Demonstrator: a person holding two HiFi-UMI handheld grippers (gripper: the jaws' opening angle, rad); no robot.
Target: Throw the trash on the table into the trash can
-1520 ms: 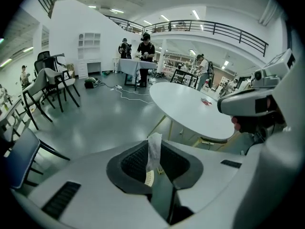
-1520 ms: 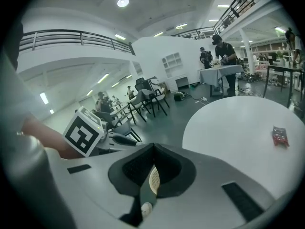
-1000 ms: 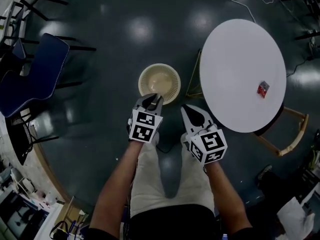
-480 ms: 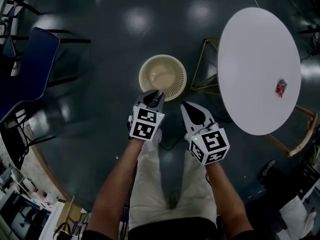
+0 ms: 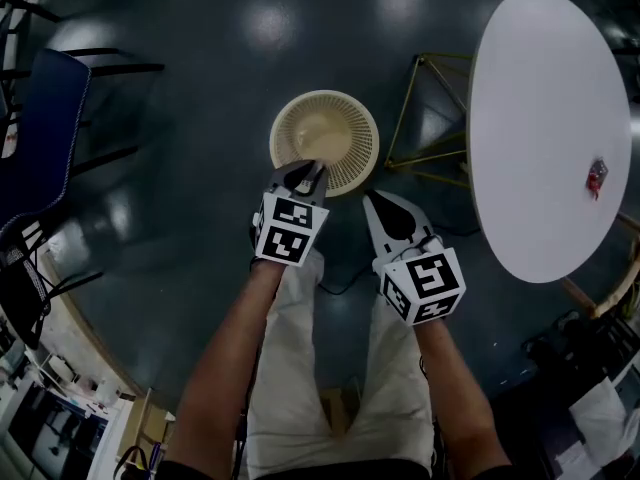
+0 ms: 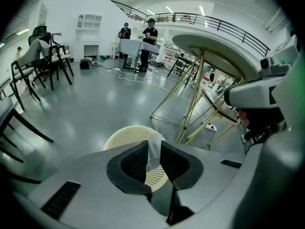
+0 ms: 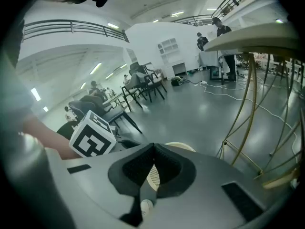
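One white crumpled paper scrap (image 6: 153,152), pinched between the narrowly parted jaws of the left gripper (image 5: 309,171); hanging just above the near rim of one cream round latticed plastic trash basket (image 5: 362,161). Jaws set as narrow as a second ago. Basket larger in the head view than it was then, with the gripper tips at its near rim then as now.

One right gripper (image 5: 374,202) just beside the left, jaws pressed together with nothing between them, pointing at the floor short of the basket's right side.

One small red wrapper (image 5: 597,176) lying on one white round table (image 5: 540,88), toward the tabletop's right-hand edge in the head view, well apart from both grippers. Table and wrapper both further right in that view than a second ago, wrapper close to the picture's border.

Thin brass-coloured wire legs (image 6: 191,99) under the tabletop, between it and the basket, near the basket's right rim but apart from it.

Open dark glossy floor (image 5: 200,98) to the left of the basket and beyond it.

One blue padded chair (image 5: 45,138) well off to the left. Several black chairs (image 6: 52,61) further out on that side. Two standing people (image 6: 138,37) far across the hall.
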